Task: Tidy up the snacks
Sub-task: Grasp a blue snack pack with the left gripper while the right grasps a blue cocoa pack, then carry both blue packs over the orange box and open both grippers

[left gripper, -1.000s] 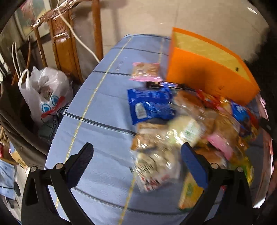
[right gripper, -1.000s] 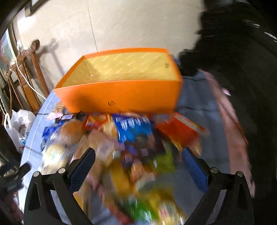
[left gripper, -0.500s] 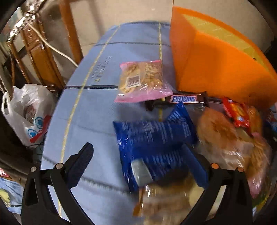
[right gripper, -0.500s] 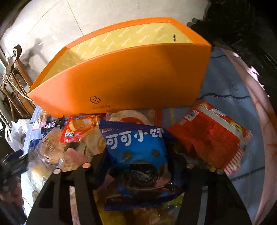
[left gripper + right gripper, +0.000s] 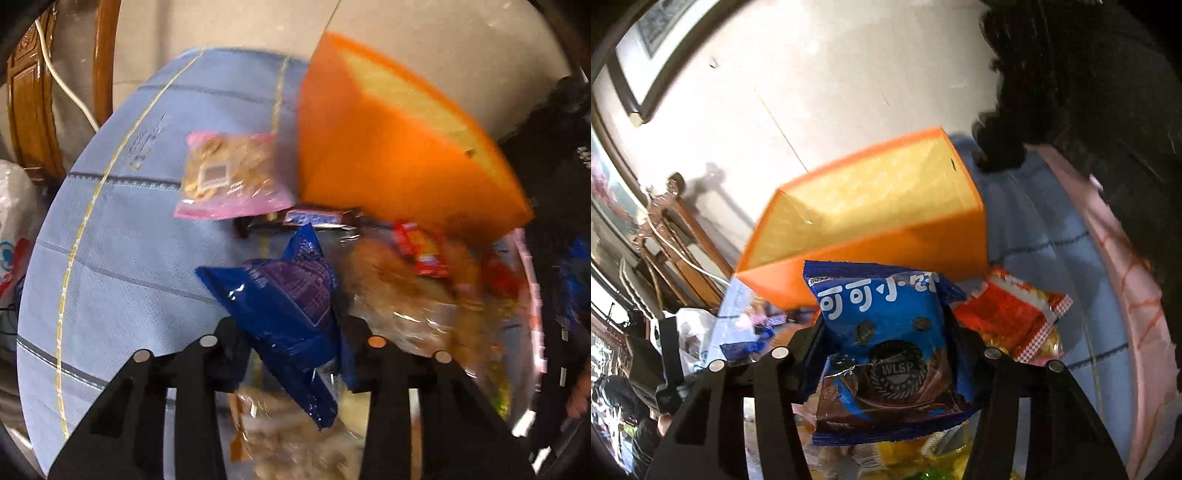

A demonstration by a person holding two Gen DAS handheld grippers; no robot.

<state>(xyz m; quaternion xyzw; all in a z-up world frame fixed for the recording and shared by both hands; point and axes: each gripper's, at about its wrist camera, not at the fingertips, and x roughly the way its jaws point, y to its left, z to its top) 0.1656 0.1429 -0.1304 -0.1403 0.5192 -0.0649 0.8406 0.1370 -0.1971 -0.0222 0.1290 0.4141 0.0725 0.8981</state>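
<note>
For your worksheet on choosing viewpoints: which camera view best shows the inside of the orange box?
The right wrist view: it looks over the orange box rim onto its yellow inner walls. The left wrist view shows mainly the box's outer side, blurred, with a sliver of lining.

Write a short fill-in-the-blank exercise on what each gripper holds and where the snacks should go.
1. The left gripper is shut on a dark ____ foil snack bag.
2. The right gripper holds a blue cookie packet printed with the letters ____.
3. The open cardboard box is ____ outside.

Missing words: blue; WLSP; orange
</note>
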